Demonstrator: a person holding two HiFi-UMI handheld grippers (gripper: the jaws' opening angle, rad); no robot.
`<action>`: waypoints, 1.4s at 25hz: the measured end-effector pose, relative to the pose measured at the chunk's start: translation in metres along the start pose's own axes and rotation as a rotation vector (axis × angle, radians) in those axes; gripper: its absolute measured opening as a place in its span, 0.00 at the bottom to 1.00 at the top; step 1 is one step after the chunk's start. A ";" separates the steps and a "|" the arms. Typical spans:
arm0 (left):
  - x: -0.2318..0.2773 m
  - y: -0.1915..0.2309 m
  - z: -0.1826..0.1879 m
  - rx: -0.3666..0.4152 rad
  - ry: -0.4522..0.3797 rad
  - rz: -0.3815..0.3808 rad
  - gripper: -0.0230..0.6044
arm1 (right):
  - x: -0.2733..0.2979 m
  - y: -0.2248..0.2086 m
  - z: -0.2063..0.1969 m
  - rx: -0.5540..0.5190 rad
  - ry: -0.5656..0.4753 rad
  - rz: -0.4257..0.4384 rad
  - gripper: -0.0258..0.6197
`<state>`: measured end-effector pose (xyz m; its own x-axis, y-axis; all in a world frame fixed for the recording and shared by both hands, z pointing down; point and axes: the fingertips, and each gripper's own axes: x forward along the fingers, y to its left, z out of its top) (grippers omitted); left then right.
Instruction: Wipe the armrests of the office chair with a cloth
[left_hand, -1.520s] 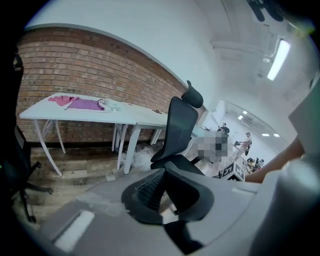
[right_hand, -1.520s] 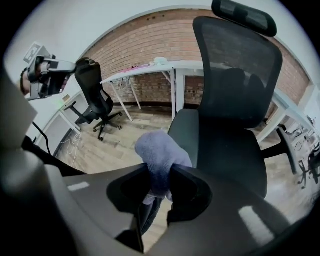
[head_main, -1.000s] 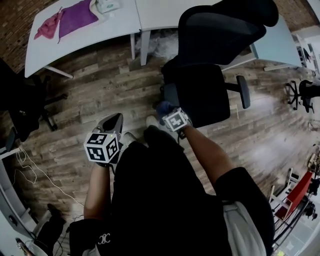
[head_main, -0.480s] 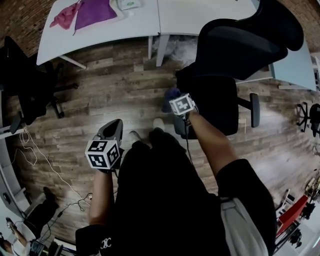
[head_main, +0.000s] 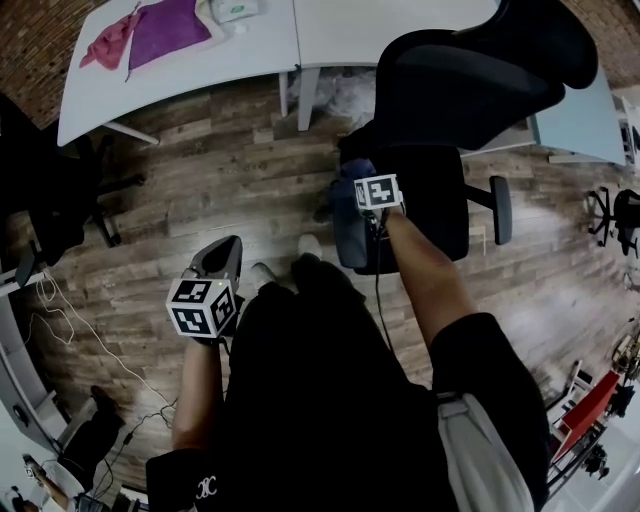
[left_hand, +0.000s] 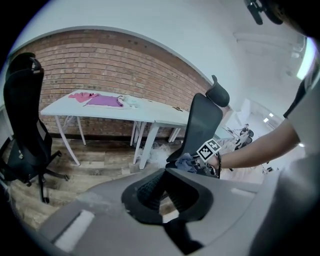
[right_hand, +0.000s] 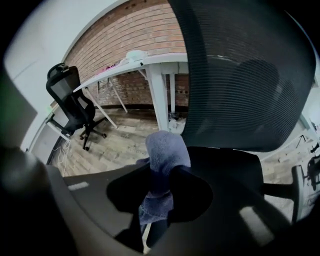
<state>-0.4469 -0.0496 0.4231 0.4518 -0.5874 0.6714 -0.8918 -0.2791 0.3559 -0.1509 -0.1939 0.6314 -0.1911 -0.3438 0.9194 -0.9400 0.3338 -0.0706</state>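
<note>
A black office chair (head_main: 430, 190) stands ahead of me, its mesh back (right_hand: 240, 75) filling the right gripper view. My right gripper (head_main: 365, 180) is shut on a blue-grey cloth (head_main: 352, 170) (right_hand: 167, 150). It holds the cloth over the far end of the chair's left armrest (head_main: 350, 240), close to the backrest. The other armrest (head_main: 500, 210) sticks out on the right. My left gripper (head_main: 222, 258) hangs low over the wooden floor, well left of the chair, shut with nothing in it (left_hand: 165, 175). From there the cloth (left_hand: 185, 162) shows beside the right gripper's marker cube.
White desks (head_main: 200, 50) run along a brick wall beyond the chair, with pink and purple cloths (head_main: 165, 30) on the left one. A second black chair (head_main: 50, 190) stands at the left. A thin white cable (head_main: 70, 320) lies on the floor. My own legs fill the bottom middle.
My right gripper has carried the cloth along the left armrest, from its near end toward the backrest. The left gripper has hardly moved.
</note>
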 end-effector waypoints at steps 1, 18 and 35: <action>0.003 -0.003 0.002 0.014 0.004 -0.016 0.05 | -0.003 -0.005 -0.007 0.014 -0.002 -0.012 0.20; 0.022 -0.045 -0.004 0.208 0.079 -0.251 0.05 | -0.056 0.022 -0.139 0.253 -0.001 -0.039 0.20; 0.018 -0.060 -0.006 0.249 0.069 -0.290 0.05 | -0.080 0.117 -0.187 0.092 -0.010 0.121 0.19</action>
<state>-0.3849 -0.0392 0.4177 0.6787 -0.4073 0.6112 -0.7011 -0.6071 0.3740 -0.1931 0.0365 0.6222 -0.3071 -0.3146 0.8982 -0.9318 0.2914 -0.2165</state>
